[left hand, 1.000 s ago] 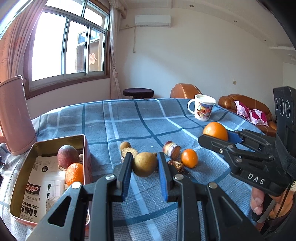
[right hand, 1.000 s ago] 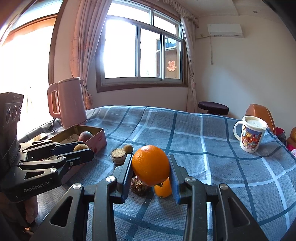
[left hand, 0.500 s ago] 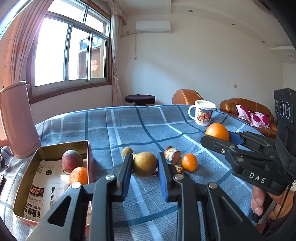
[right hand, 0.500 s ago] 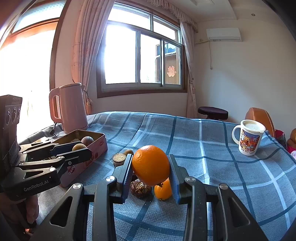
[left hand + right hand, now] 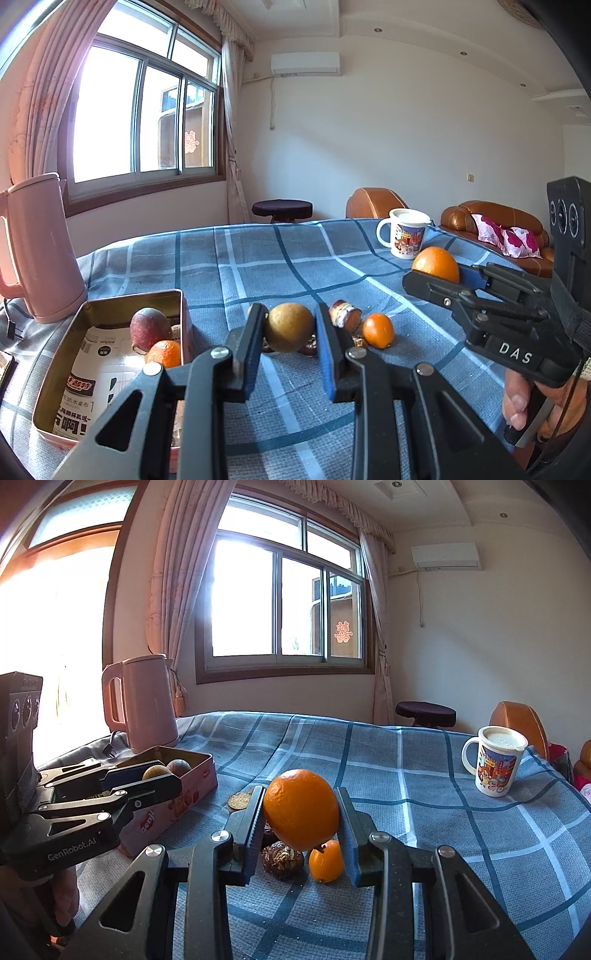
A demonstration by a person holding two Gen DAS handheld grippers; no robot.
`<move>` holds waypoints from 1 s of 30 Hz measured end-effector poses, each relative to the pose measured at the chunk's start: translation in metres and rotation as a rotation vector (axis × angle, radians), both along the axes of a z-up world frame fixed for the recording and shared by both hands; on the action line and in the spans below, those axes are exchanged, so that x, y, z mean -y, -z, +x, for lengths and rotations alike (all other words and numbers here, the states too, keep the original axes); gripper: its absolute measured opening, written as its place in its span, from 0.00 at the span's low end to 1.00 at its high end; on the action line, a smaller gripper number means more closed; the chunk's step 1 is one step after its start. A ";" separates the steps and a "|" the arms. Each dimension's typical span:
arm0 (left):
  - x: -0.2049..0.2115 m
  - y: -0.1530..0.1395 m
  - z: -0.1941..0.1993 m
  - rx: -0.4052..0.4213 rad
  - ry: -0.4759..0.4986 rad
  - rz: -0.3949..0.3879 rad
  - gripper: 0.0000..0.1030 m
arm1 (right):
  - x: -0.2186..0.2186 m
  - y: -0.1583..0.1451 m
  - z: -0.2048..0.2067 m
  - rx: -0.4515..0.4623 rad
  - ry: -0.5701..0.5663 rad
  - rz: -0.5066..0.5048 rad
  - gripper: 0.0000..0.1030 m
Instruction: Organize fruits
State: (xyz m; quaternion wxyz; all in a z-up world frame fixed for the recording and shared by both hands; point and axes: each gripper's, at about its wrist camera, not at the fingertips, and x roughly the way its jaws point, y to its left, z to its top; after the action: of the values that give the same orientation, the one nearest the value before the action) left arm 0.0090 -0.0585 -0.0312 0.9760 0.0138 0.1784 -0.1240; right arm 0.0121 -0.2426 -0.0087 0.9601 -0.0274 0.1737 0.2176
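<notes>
Two fruits lie in the tin.

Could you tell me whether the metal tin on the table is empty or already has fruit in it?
Partly filled. The tin is lidless and holds a reddish fruit and a small orange; printed paper lines its bare bottom.

Black tongs, blue pads (silver screws), "DAS" lettering.

Checked tablecloth: tin, kettle, mug, fruit.
</notes>
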 end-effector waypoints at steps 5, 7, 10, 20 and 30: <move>0.000 -0.001 -0.002 0.013 -0.001 0.000 0.27 | 0.001 -0.002 -0.003 0.019 -0.005 0.005 0.37; 0.000 -0.001 -0.003 0.021 -0.004 0.001 0.27 | 0.001 -0.002 -0.004 0.024 -0.005 0.008 0.37; 0.000 -0.002 -0.005 0.031 -0.006 0.002 0.27 | 0.002 -0.003 -0.006 0.037 -0.007 0.012 0.37; 0.000 -0.004 -0.011 0.064 -0.017 0.002 0.27 | 0.003 -0.005 -0.015 0.085 -0.006 0.017 0.37; -0.002 -0.004 -0.012 0.061 -0.021 0.000 0.27 | 0.001 -0.006 -0.017 0.102 -0.017 0.018 0.37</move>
State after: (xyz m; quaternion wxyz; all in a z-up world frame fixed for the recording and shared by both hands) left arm -0.0026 -0.0567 -0.0268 0.9822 0.0158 0.1489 -0.1135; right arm -0.0054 -0.2435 -0.0028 0.9660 -0.0313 0.1224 0.2255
